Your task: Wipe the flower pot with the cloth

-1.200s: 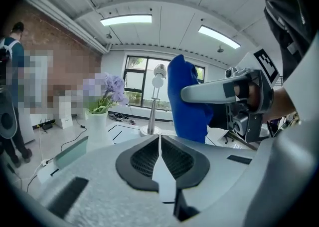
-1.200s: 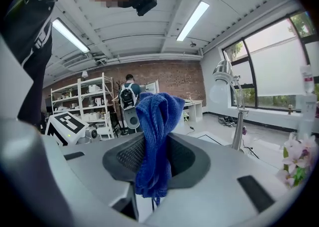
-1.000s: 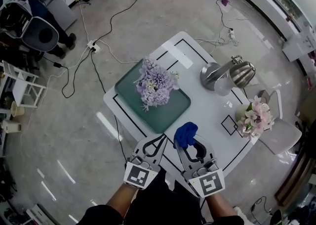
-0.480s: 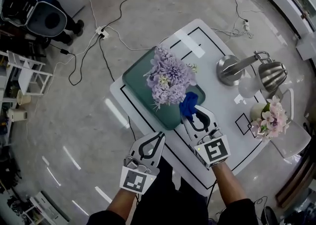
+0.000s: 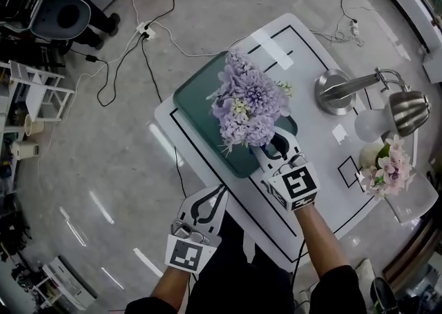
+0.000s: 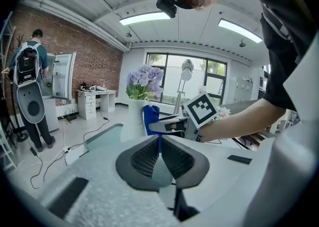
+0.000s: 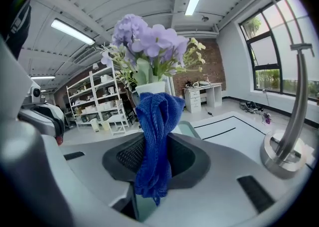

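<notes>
A white flower pot with purple flowers stands on a green tray. My right gripper is shut on a blue cloth, which hangs folded between its jaws right in front of the pot. In the left gripper view the cloth sits just beside the pot; whether they touch I cannot tell. In the head view the blooms hide the pot and the cloth. My left gripper is shut and empty, held back at the table's near edge.
A chrome desk lamp and a pot of pink flowers stand on the white table to the right. Cables trail on the floor beyond. A person stands by a chair at the far left.
My right gripper has carried the blue cloth forward from the table's near edge up to the pot under the flowers. The left gripper has stayed back, shut.
</notes>
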